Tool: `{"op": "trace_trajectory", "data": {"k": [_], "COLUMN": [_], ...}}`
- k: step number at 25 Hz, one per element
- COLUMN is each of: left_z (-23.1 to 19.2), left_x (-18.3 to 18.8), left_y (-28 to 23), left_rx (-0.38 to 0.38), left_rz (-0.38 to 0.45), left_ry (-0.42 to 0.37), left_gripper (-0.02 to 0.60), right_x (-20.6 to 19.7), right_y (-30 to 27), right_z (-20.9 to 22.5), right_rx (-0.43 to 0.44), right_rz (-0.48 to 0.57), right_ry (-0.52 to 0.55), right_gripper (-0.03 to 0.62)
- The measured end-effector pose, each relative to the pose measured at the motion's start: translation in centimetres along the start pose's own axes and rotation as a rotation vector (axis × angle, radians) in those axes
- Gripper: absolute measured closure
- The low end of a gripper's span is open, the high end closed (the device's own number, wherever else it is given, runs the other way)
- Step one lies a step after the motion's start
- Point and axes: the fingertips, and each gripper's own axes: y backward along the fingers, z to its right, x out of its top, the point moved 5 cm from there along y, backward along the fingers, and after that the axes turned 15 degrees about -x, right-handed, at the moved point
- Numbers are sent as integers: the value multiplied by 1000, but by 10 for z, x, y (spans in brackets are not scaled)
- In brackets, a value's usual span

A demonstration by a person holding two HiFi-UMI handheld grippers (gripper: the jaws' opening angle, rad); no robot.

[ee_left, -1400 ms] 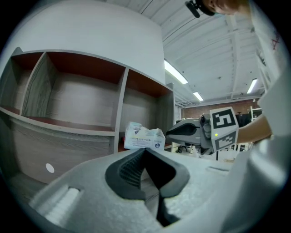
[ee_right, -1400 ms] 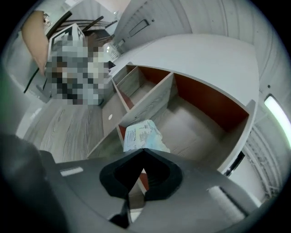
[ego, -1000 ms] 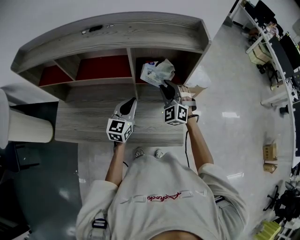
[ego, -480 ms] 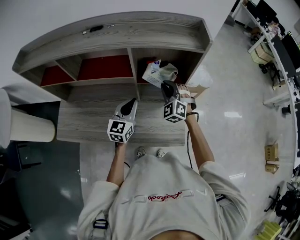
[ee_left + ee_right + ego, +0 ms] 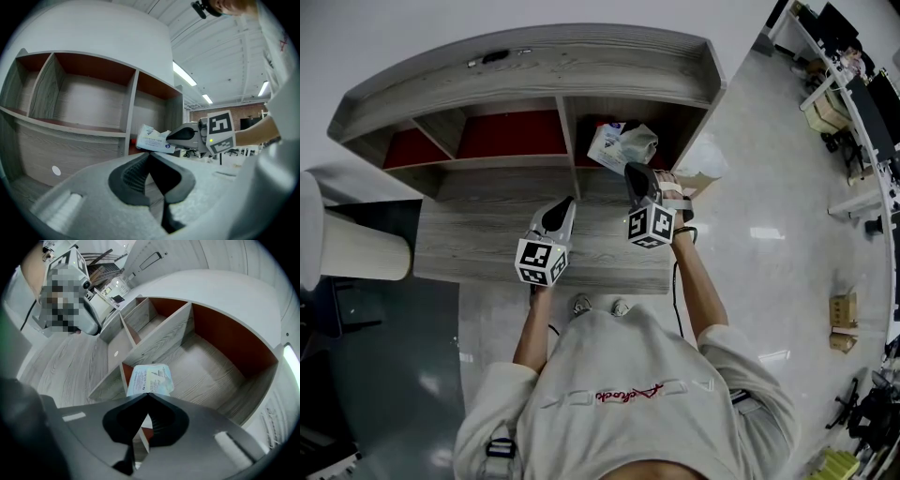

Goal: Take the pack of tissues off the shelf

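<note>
The pack of tissues, white with blue print, sits tilted at the mouth of the shelf's right compartment. My right gripper is shut on the pack's near edge. In the right gripper view the pack sticks out just past the closed tips of the right gripper. My left gripper hovers over the wooden counter, left of the right one, shut and holding nothing. The left gripper view shows the left gripper's closed tips, with the pack and right gripper beyond them.
The grey wooden shelf has red-backed compartments; the left ones hold nothing. A pale cylinder stands at the far left. An open cardboard box lies right of the shelf. Desks line the far right.
The right gripper's jaws have closed onto the pack's edge, and the pack has shifted slightly to the right. The left gripper has stayed put.
</note>
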Motion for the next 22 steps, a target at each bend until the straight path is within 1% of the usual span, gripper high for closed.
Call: {"op": "trace_trajectory", "data": {"k": [5, 15, 22], "left_z": [5, 23, 43], "left_x": [2, 7, 11], "left_y": [-4, -16, -18], "left_rx": [-5, -31, -29], "left_rz": [0, 8, 11], "left_ry": [-2, -17, -33], "left_gripper": [581, 581, 581], "right_x": [5, 0, -1], "right_y": [12, 33, 53], "right_z": [11, 16, 19], "right_rx": [-53, -75, -77], "right_rz": [32, 46, 67], "right_ry": [24, 30, 29], "right_gripper": [586, 586, 586]}}
